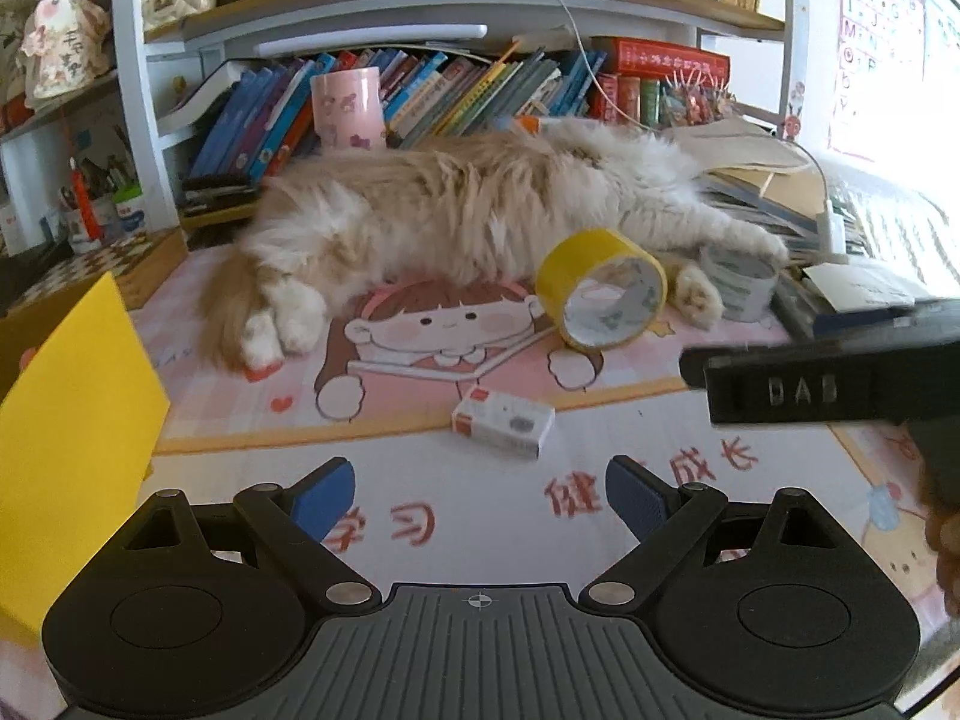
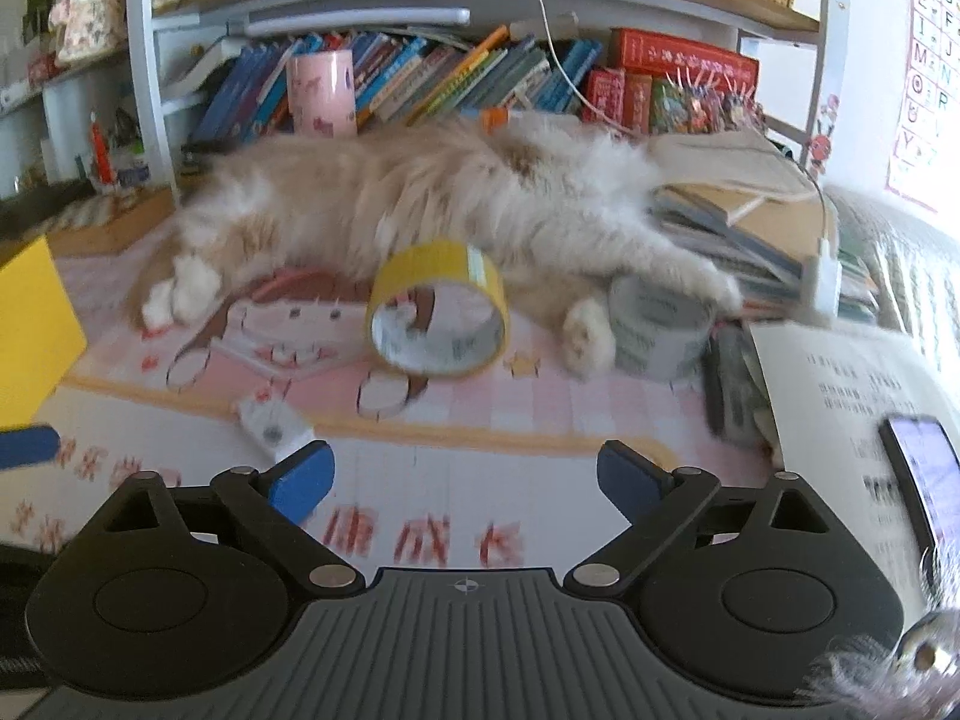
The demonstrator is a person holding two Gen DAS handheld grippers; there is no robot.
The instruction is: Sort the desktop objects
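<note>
A yellow tape roll [image 1: 600,288] stands on edge on the pink cartoon desk mat [image 1: 420,480], against a sleeping cat; it also shows in the right wrist view [image 2: 438,309]. A grey tape roll [image 1: 741,285] sits under the cat's paw, seen too in the right wrist view [image 2: 660,330]. A small white and red box [image 1: 504,420] lies on the mat in front of my left gripper [image 1: 480,498], which is open and empty. The box [image 2: 273,426] lies just ahead of the left finger of my right gripper [image 2: 465,480], also open and empty.
A fluffy orange and white cat [image 1: 468,210] lies across the desk. A yellow box [image 1: 66,432] stands at the left. Books fill the shelf [image 1: 456,90] behind, with a pink cup [image 1: 348,108]. An open book [image 2: 852,384] and a phone [image 2: 924,474] lie at the right.
</note>
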